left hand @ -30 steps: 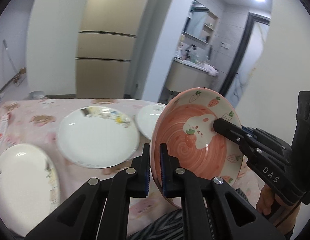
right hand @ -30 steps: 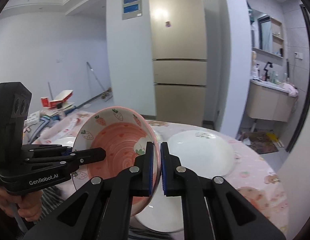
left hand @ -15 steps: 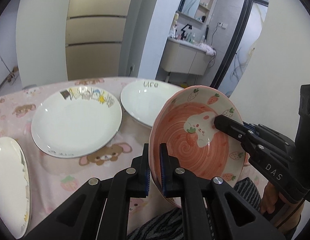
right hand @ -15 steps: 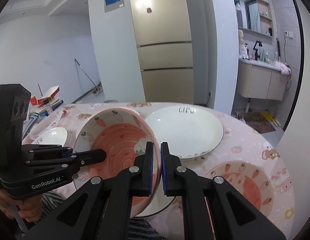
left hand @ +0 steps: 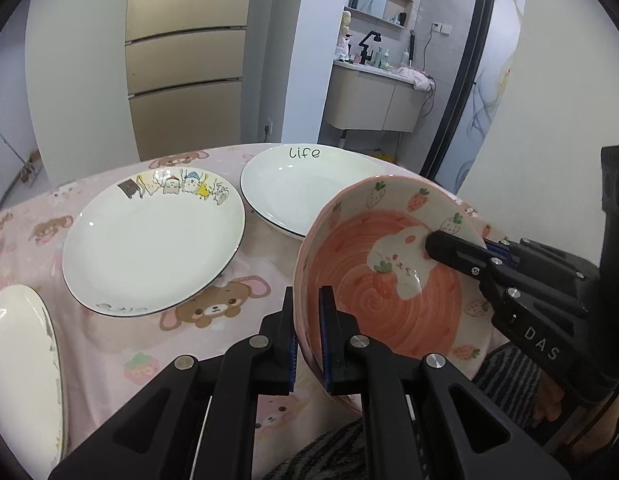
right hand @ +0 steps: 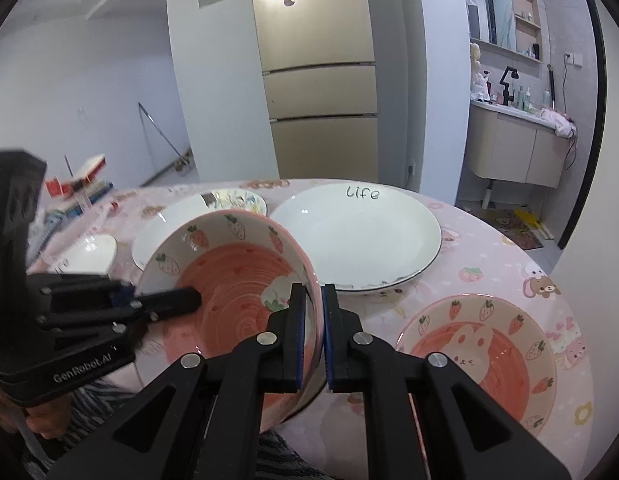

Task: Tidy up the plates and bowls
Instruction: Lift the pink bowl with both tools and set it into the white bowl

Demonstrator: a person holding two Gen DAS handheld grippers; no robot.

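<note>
The pink strawberry bowl [left hand: 393,280] is held tilted in the air above the near edge of the tabletop [left hand: 245,280], its rim pinched on opposite sides. The left claw [left hand: 307,336] is closed tight on the near-left rim, and the right claw [right hand: 313,336] is closed on the opposite rim; two grips are probably used to keep the glazed bowl from swinging. A matching bowl [right hand: 477,356] rests on the tabletop to the right, likely the stacking spot. Beyond it lie the plate marked "Life" [right hand: 357,240] and a cartoon plate [left hand: 153,240].
</note>
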